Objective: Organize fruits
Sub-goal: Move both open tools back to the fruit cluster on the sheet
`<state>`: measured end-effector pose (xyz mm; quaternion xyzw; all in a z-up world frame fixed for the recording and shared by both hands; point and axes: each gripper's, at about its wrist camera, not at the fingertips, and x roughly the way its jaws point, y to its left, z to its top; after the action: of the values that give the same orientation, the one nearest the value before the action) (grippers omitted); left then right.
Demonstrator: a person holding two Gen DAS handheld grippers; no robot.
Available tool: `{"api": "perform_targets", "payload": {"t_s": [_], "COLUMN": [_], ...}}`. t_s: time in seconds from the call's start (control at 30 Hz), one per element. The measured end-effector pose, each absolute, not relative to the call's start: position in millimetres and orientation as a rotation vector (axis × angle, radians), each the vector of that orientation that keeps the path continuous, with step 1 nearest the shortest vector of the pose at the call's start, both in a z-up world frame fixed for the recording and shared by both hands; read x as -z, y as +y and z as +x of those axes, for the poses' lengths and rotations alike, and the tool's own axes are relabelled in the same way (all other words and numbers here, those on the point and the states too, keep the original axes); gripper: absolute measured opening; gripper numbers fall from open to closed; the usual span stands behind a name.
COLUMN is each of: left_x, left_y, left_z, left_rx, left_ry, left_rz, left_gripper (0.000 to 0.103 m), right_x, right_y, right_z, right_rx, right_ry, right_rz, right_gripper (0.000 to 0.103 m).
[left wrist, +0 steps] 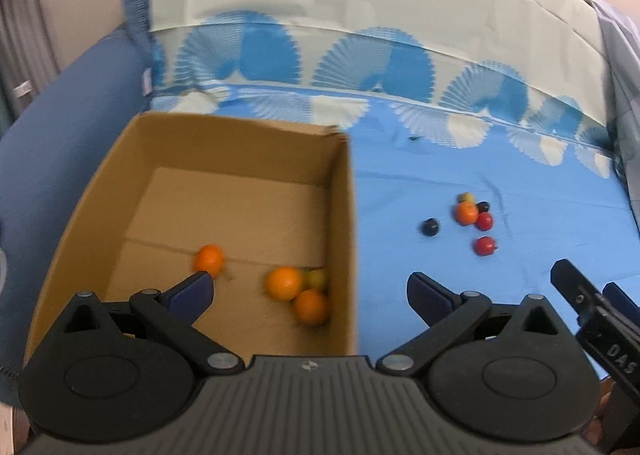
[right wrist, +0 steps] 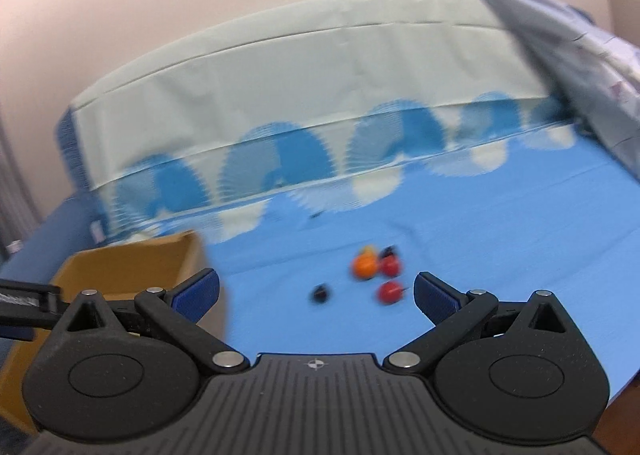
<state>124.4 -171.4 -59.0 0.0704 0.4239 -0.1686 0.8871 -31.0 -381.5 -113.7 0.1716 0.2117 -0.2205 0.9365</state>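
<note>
Oranges [left wrist: 284,283] in box [left wrist: 240,143]; both jaws spread.

blurred fruits [right wrist: 374,275], box [right wrist: 120,267] cropped

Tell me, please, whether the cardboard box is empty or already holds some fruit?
Not empty. The cardboard box holds three orange fruits and a smaller yellowish one in its near right corner, seen from the left wrist.

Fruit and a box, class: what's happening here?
A person is sorting fruit with two hand-held grippers. The cardboard box already holds three oranges. An orange, red fruits and dark ones remain on the blue cloth. The left hand-held gripper and right hand-held gripper are both open, holding nothing.
</note>
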Motion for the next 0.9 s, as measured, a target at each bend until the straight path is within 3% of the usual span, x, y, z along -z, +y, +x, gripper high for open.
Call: {"api": "perform_targets", "payload": {"t_s": [0.63, 0.9], "left_x": [139, 178], "left_y": [-294, -336], "left_z": [179, 207], "left_rx": [0.428, 0.421], "left_ry": [0.948, 0.927], "left_rz": [0.175, 0.261], "left_gripper": [0.103, 0.103], "right_x": [253, 273], "right_y": [-477, -488], "right_z": [27, 51], "right_rx": [0.584, 0.526], "right_ry": [0.494, 0.587], "right_rz": [0.422, 0.336], "right_gripper": [0.102, 0.102]}}
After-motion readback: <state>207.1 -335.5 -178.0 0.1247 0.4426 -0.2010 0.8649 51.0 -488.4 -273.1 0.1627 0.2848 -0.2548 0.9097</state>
